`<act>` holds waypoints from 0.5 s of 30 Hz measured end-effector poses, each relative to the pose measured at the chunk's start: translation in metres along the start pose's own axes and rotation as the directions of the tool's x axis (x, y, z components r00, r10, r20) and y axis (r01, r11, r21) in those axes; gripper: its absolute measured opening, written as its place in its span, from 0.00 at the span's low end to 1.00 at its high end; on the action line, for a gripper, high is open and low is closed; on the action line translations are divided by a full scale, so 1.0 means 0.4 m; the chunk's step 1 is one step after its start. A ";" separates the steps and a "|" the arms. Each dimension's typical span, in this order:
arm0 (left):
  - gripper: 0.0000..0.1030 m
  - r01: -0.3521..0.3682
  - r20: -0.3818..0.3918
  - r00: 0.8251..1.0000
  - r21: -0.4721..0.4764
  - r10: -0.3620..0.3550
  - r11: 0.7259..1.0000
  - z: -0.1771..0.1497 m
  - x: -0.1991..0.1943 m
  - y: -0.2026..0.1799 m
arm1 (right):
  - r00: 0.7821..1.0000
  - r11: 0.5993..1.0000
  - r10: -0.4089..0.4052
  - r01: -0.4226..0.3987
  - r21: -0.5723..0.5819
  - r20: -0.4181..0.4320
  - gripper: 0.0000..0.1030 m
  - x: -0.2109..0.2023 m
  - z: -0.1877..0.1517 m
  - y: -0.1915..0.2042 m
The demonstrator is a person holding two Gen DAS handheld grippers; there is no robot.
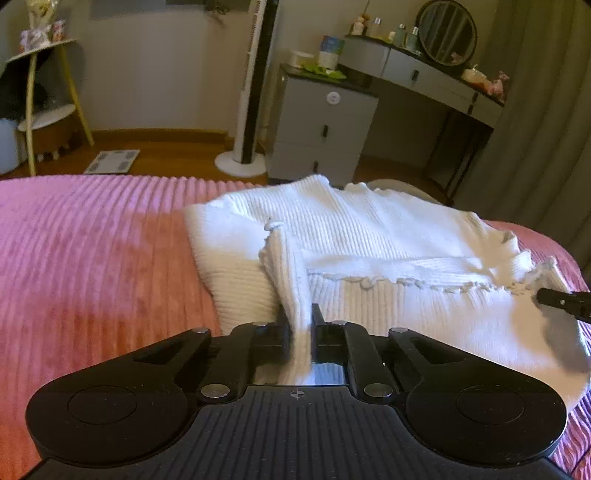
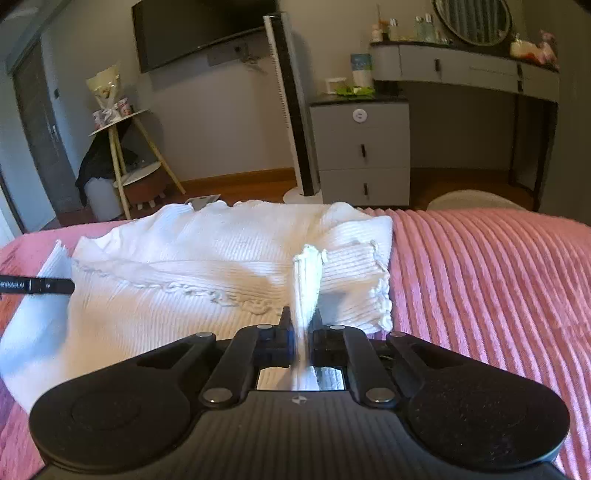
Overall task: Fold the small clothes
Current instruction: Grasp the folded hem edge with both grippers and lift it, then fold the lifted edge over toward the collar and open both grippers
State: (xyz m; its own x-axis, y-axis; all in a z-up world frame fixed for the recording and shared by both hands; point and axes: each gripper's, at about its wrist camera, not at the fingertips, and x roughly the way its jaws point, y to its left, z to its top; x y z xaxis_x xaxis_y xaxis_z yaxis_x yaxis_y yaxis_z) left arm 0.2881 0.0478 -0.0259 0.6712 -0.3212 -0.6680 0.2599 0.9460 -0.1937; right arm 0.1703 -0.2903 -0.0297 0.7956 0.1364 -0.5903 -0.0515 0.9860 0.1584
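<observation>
A white ribbed knit top [image 1: 369,236] with a frilled hem lies partly folded on the pink ribbed bedspread [image 1: 92,258]. My left gripper [image 1: 300,317] is shut on a pinched-up fold at the top's left part. My right gripper [image 2: 301,321] is shut on a pinched-up fold at its right part, and the top [image 2: 184,295] spreads to its left there. The right gripper's finger shows at the right edge of the left wrist view [image 1: 561,301]. The left gripper's finger shows at the left edge of the right wrist view [image 2: 40,286].
Past the bed's far edge stand a white tower fan [image 1: 255,92], a grey drawer unit [image 1: 321,125] and a dressing table with a round mirror [image 1: 447,33]. A two-tier side table [image 2: 125,155] stands at the left. A bathroom scale [image 1: 112,161] lies on the wooden floor.
</observation>
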 end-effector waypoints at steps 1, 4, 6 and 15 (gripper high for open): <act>0.10 -0.015 0.010 1.000 0.005 0.015 1.000 0.002 -0.014 -0.004 | 1.000 1.000 -0.011 0.011 -0.018 0.009 0.06 -0.010 0.000 0.006; 0.10 -0.013 0.063 0.998 0.025 0.011 1.000 0.027 -0.074 -0.015 | 0.997 0.998 -0.026 0.031 -0.059 0.071 0.06 -0.058 0.009 0.023; 0.09 -0.017 0.107 0.994 0.042 0.012 0.999 0.058 -0.109 -0.027 | 0.993 0.995 -0.047 0.056 -0.078 0.112 0.06 -0.081 0.029 0.031; 0.09 -0.140 0.253 0.960 0.078 0.116 0.987 0.243 -0.097 -0.057 | 0.951 0.972 -0.179 0.211 -0.104 0.253 0.06 -0.022 0.208 0.070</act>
State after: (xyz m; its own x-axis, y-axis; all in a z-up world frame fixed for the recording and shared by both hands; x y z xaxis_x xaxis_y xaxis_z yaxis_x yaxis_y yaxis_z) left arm 0.3236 0.0343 0.0743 0.8507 -0.2098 -0.4820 0.2168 0.9753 -0.0419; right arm 0.2120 -0.2720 0.0458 0.9182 -0.0709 -0.3898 0.0548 0.9971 -0.0525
